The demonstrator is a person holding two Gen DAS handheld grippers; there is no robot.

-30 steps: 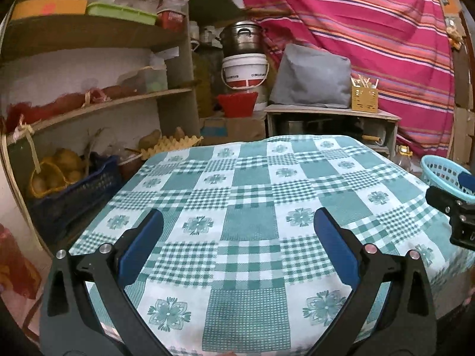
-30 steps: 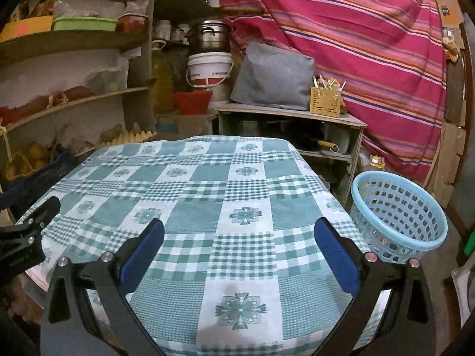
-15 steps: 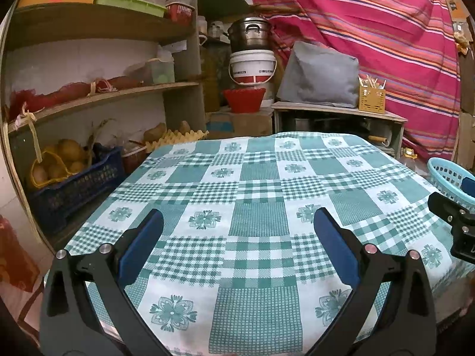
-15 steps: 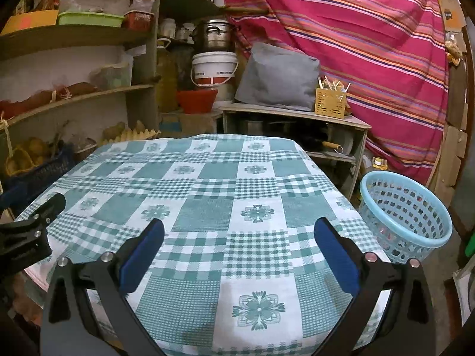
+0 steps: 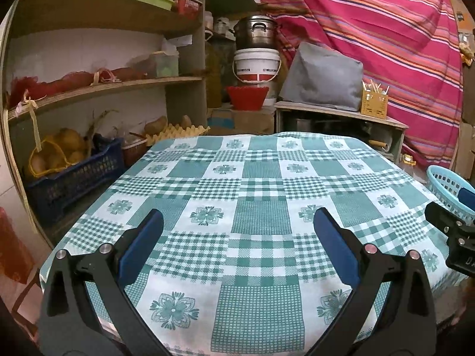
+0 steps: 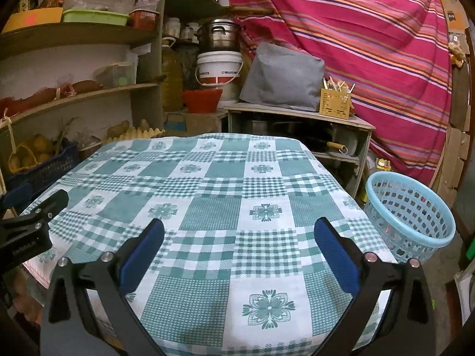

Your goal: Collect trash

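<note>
I hold my left gripper [image 5: 237, 237] low over the near edge of the table [image 5: 255, 178], its blue pads [image 5: 139, 246] spread wide with nothing between them, only the green-and-white checked cloth below. My right gripper [image 6: 239, 238] hangs the same way over the near right part of the table [image 6: 213, 184], released and empty too. From the left view I can see the tip of my right gripper [image 5: 451, 231] at the far right edge; from the right view the left one [image 6: 26, 222] pokes in at the far left. No trash lies on the cloth in either view. The light blue basket [image 6: 415, 216] stands on the floor just beside the table's right side, and through its mesh I make out small bits inside, too unclear to name. In the left view only a slice of that basket [image 5: 445, 184] shows past the table edge. Behind the table stand wooden shelves [image 5: 104, 89] on the left, a white bucket [image 6: 219, 68] with a metal pot [image 6: 218, 34] on top, and a striped red cloth [image 6: 356, 44] hanging on the right.
</note>
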